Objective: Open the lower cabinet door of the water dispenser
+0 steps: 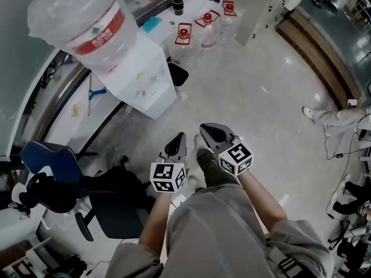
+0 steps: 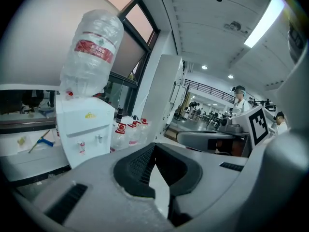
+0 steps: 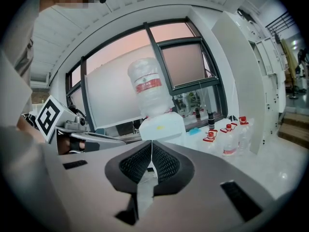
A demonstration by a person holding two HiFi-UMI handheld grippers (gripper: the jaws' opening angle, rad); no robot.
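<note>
The white water dispenser (image 1: 148, 83) stands on the floor at the upper left, with a large clear bottle (image 1: 87, 19) upended on top. Both grippers hang side by side in front of it, well short of it. The left gripper (image 1: 181, 136) is shut with nothing between its jaws, and so is the right gripper (image 1: 203, 130). In the left gripper view the closed tips (image 2: 153, 145) point to the right of the dispenser (image 2: 82, 124). In the right gripper view the closed tips (image 3: 151, 143) point at the dispenser (image 3: 161, 127). Its lower cabinet door is hidden behind the gripper bodies.
Several red-capped water bottles (image 1: 200, 33) stand on the floor right of the dispenser. A black office chair (image 1: 116, 207) and a blue chair (image 1: 49, 161) sit at the lower left. A tall white cabinet (image 2: 161, 100) rises beyond the bottles. Another person's shoe (image 1: 316, 116) shows at the right.
</note>
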